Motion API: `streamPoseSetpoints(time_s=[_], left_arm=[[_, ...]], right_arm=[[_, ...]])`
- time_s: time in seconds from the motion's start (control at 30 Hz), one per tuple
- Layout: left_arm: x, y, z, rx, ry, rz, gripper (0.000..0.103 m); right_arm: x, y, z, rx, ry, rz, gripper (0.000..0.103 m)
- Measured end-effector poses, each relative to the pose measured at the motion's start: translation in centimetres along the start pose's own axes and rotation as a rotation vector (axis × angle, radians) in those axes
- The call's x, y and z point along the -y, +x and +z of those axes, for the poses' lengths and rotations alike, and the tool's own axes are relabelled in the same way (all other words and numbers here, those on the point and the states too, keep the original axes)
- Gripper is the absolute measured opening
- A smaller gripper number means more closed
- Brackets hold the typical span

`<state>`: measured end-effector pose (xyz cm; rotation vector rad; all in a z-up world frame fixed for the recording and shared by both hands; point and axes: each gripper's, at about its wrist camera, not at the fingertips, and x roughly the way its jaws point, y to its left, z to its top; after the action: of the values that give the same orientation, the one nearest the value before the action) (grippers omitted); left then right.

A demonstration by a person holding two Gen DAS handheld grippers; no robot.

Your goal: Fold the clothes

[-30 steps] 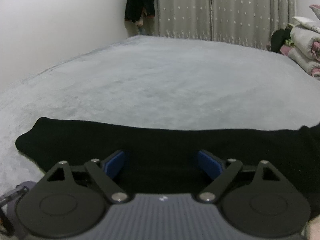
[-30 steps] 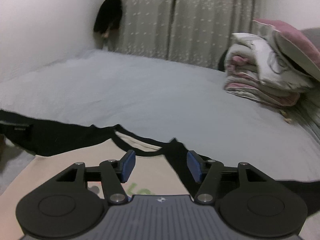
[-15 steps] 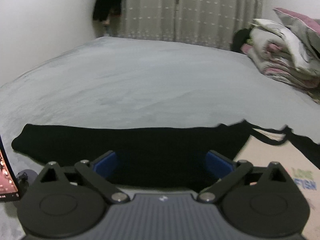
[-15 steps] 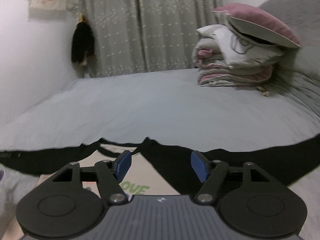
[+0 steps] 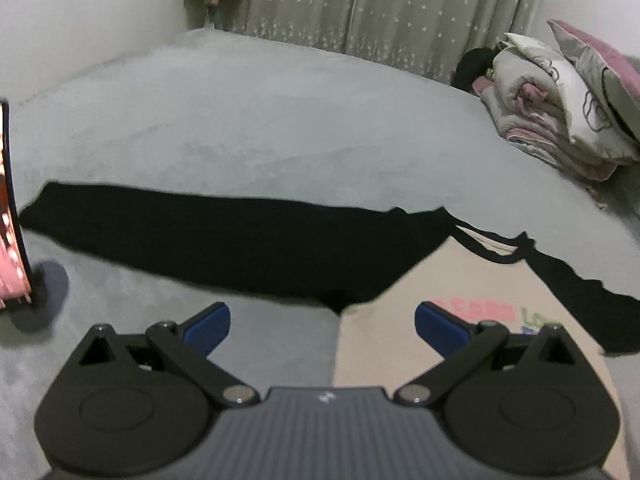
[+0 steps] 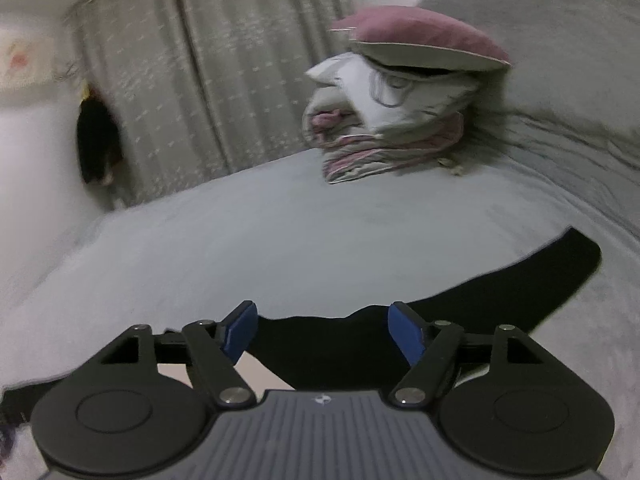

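Now both grippers, left (image 5: 322, 326) spread wide, right (image 6: 322, 330) opening, are hovering empty; shirt (image 5: 460, 340) looking limp, pinch sleeve (image 5: 180, 232) edge

Left wrist view: sits low above the near edge of the bed (image 5: 280, 120), angled down, facing the curtain (image 5: 400, 4) at the far edge.
Right wrist view: equally low, rolled, facing the far right corner.
Shared: bed, curtain, bedding pile (image 6: 380, 132), black-sleeved shirt (image 5: 240, 248).
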<state>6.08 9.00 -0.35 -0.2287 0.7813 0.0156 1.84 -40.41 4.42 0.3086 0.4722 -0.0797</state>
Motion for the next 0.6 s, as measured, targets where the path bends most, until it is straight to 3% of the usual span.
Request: streamPoseSetpoints(time_s=[0.13, 0.33, 0.47, 0.6], left_arm=[[1.4, 0.9, -0.6, 0.001, -0.024, -0.019, 0.103], [4.8, 2.5, -0.6, 0.020, 0.050, -0.037, 0.103], [6.0, 3.4, -0.3, -0.006, 0.080, -0.060, 0.103], [6.8, 3.8, 0.2, -0.011, 0.051, -0.120, 0.103]], right_arm=[[1.5, 0.3, -0.3, -0.004, 0.042, -0.031, 0.076], [5.7, 2.8, -2.1, -0.053, 0.132, -0.100, 0.076], [8.8, 4.7, -3.2, -0.157, 0.292, -0.185, 0.076], [11.6, 5.9, -3.0, -0.173, 0.440, -0.174, 0.076]])
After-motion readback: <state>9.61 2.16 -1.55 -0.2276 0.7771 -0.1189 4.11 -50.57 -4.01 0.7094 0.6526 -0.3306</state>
